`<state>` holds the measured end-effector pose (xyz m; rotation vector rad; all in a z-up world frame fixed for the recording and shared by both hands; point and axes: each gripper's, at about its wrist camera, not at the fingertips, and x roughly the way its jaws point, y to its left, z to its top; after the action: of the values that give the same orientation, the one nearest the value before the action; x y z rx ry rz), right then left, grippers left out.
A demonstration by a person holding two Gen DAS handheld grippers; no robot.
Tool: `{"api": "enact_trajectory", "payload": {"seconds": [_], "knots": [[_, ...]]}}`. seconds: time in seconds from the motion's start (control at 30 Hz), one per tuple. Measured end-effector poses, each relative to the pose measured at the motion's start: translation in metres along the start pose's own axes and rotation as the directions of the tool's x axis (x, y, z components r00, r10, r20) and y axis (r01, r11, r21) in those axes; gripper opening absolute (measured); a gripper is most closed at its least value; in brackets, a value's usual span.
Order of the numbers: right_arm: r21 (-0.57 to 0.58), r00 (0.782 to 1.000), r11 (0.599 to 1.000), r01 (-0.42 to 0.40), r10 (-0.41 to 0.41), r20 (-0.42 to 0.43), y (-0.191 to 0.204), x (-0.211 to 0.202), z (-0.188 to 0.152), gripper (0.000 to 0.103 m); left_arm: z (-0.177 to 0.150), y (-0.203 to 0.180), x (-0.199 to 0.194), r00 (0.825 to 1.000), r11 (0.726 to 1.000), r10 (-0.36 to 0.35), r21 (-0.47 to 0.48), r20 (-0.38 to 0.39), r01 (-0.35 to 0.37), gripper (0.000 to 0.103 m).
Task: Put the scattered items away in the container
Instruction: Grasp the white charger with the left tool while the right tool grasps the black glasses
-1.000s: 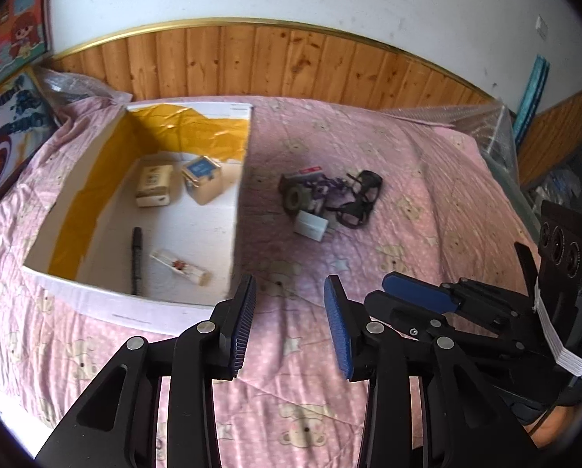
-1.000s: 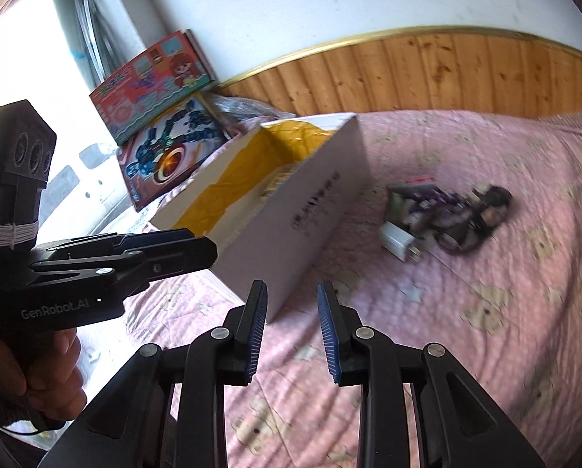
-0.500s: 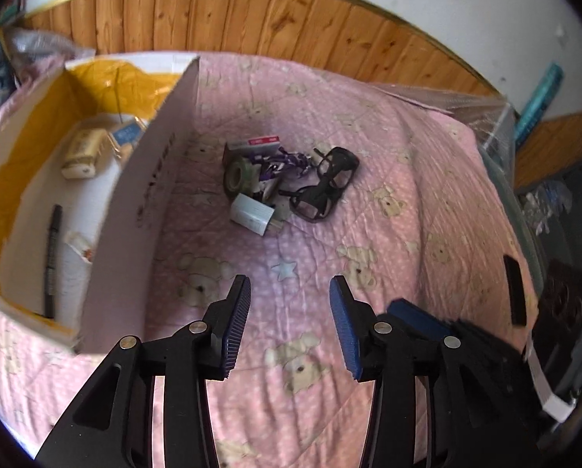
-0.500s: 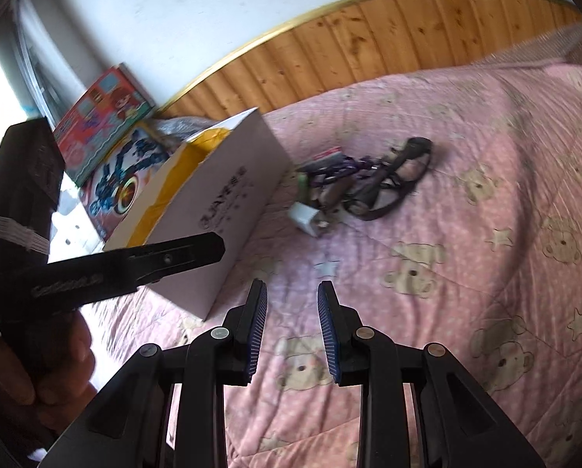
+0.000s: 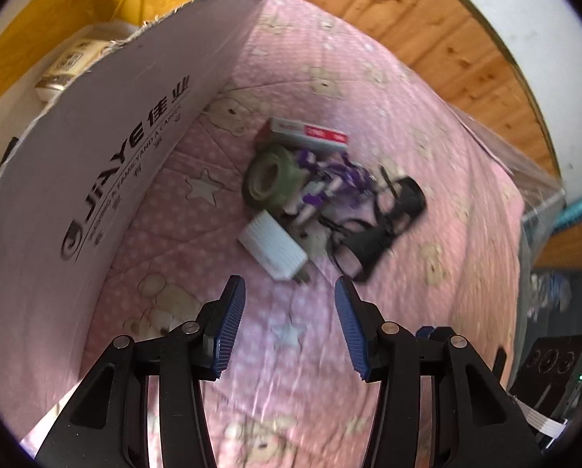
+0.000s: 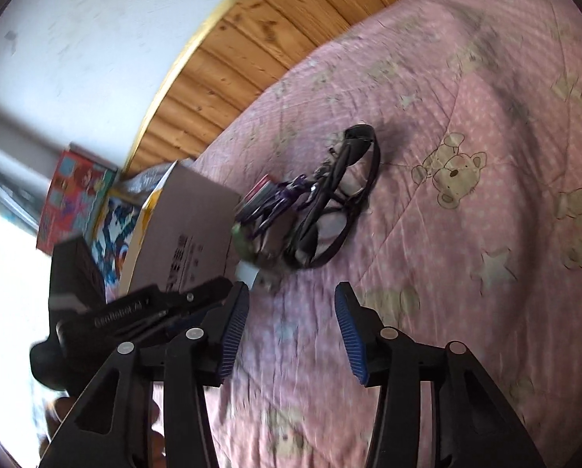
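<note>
A small pile lies on the pink bedspread: a white charger (image 5: pixel 275 247), a green tape roll (image 5: pixel 269 181), a red and white flat box (image 5: pixel 310 132), a purple toy (image 5: pixel 330 183) and black glasses (image 5: pixel 380 226). The white cardboard box (image 5: pixel 107 179) stands to their left, with a beige packet (image 5: pixel 66 66) inside. My left gripper (image 5: pixel 290 327) is open and empty, just short of the charger. My right gripper (image 6: pixel 291 335) is open and empty, near the glasses (image 6: pixel 338 202) and the charger (image 6: pixel 252 275). The left gripper's body (image 6: pixel 135 312) shows in the right wrist view.
Wood panelling (image 5: pixel 427 23) and a white wall run behind the bed. Colourful toy boxes (image 6: pixel 76 199) lean against the wall past the cardboard box (image 6: pixel 189 230). A clear plastic bag (image 5: pixel 525 171) lies at the bed's right edge.
Both grippers have moved closer to the pile, which now looms larger. The right gripper's jaws have opened wider. The views are blurred by motion.
</note>
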<state>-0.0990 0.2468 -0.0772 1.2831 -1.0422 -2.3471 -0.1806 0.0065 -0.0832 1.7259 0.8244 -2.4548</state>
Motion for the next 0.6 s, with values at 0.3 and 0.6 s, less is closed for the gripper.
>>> {"api": "enact_trajectory", "payload": {"seconds": [0.3, 0.6], "knots": [[0.103, 0.999, 0.994, 0.048, -0.047, -0.018, -0.023, 0.051, 0.043, 0.056, 0.025, 0.007, 0.038, 0.995, 0.993, 0.1, -0.069, -0.005, -0.1, 0.051], [-0.028, 0.991, 0.99, 0.136, -0.136, -0.013, -0.004, 0.093, 0.062, 0.073, 0.021, 0.001, 0.046, 0.978, 0.982, 0.183, 0.028, 0.095, -0.186, 0.054]]}}
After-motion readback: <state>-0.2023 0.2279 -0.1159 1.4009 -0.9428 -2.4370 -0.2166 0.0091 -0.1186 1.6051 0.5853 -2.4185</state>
